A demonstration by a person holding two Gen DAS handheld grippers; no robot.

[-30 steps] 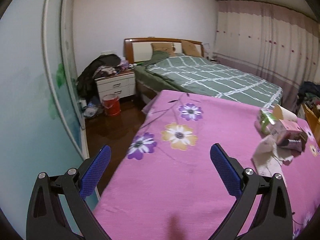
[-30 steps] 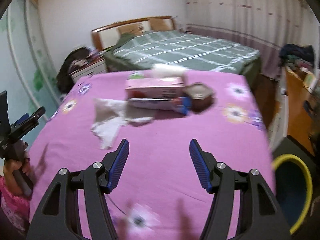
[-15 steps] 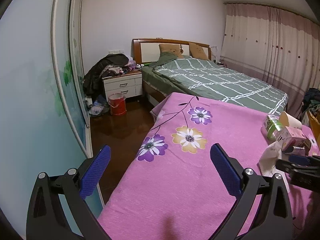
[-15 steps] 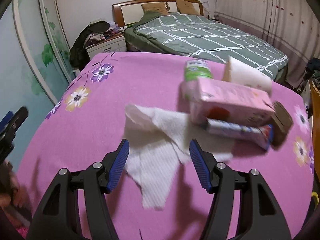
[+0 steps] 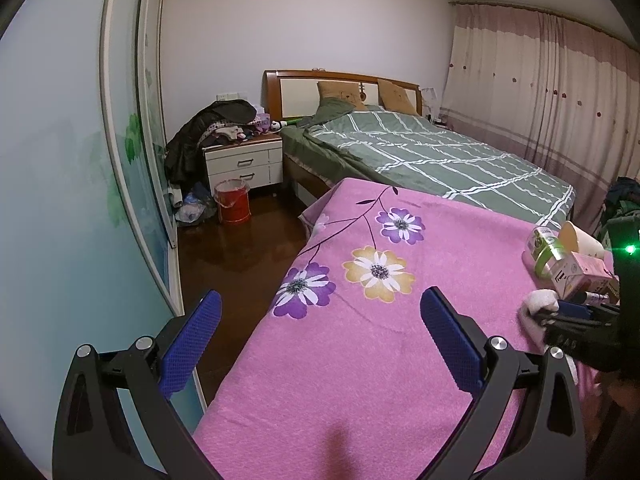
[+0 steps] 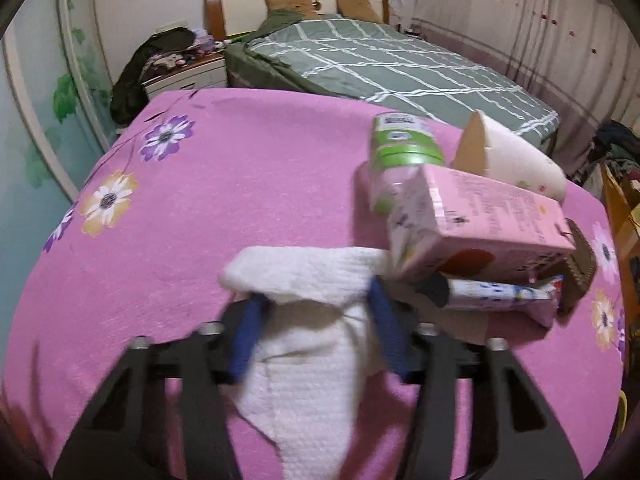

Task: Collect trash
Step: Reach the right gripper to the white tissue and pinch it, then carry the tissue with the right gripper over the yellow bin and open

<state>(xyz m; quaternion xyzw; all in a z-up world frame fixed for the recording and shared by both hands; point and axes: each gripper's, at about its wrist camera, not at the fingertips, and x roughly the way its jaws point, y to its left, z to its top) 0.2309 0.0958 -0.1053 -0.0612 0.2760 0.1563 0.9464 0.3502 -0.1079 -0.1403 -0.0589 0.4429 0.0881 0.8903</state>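
A heap of trash lies on the pink flowered blanket (image 6: 240, 200): a white paper towel (image 6: 312, 344), a pink carton (image 6: 480, 224), a green-and-white bottle (image 6: 400, 148), a cream paper cup (image 6: 512, 160), a blue-and-white wrapper (image 6: 504, 294) and a brown paper cup (image 6: 578, 264). My right gripper (image 6: 316, 332) straddles the bunched towel, its blue fingers on either side, blurred with motion. It also shows at the right edge of the left wrist view (image 5: 576, 320). My left gripper (image 5: 316, 340) is open and empty above the blanket's left edge, away from the trash.
A bed with a green checked cover (image 5: 440, 160) stands behind the blanket. A white nightstand (image 5: 244, 164) piled with clothes and a red bucket (image 5: 232, 204) stand by the left wall. Dark wood floor (image 5: 240, 248) lies left of the blanket.
My right gripper has moved forward onto the paper towel and its fingers have narrowed around it, bunching it up. My left gripper has stayed open and has tilted up slightly.
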